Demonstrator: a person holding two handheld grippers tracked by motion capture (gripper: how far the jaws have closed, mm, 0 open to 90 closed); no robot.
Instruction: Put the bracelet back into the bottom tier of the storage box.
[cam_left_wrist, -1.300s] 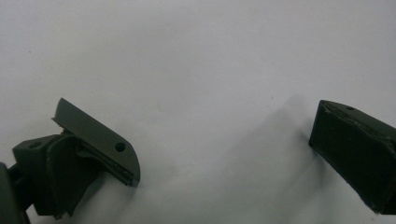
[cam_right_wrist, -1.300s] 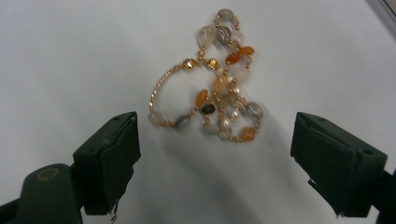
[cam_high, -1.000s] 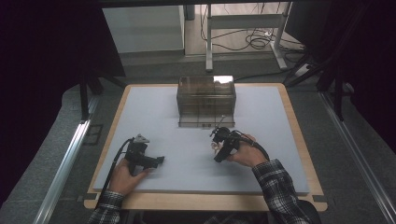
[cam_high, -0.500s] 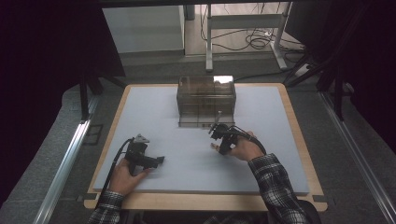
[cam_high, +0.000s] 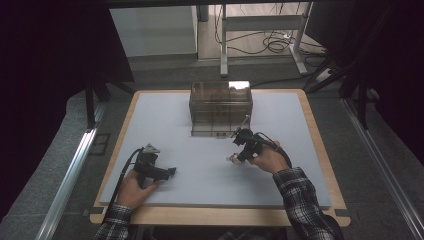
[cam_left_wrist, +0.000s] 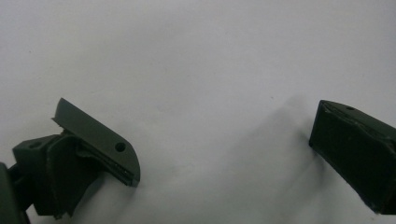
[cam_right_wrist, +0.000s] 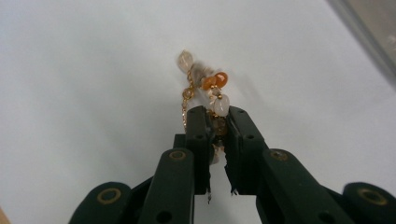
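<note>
In the right gripper view we see the right gripper (cam_right_wrist: 217, 122) with its jaws drawn narrow, pinching a small gold-chain piece of jewellery strung with orange and milky-white beads (cam_right_wrist: 210, 88). The beaded length runs straight out past the jaw tips, along the line of the jaws, with a pale bead at its far end and a thin strand of chain hanging down the left side. It hangs just above the pale blue-grey table mat (cam_right_wrist: 74, 70), throwing a soft shadow on it; whether it touches the mat we cannot tell.

From the high view, the right gripper (cam_high: 239, 151) sits in front of the clear smoky-brown plastic drawer box (cam_high: 220, 107) at the back middle of the mat (cam_high: 165, 120), and the beaded piece (cam_high: 233, 158) shows as a tiny pale speck at its tips, pointing toward the person's left. The left gripper (cam_high: 170, 171) lies low on the near left part of the mat; in its own view its jaws stand wide apart over bare mat, holding nothing.

We can read no writing or label on anything.

Compared with half a second ago, the right hand (cam_high: 268, 159) has drawn back from the box toward the person, while the left gripper has stayed put.
</note>
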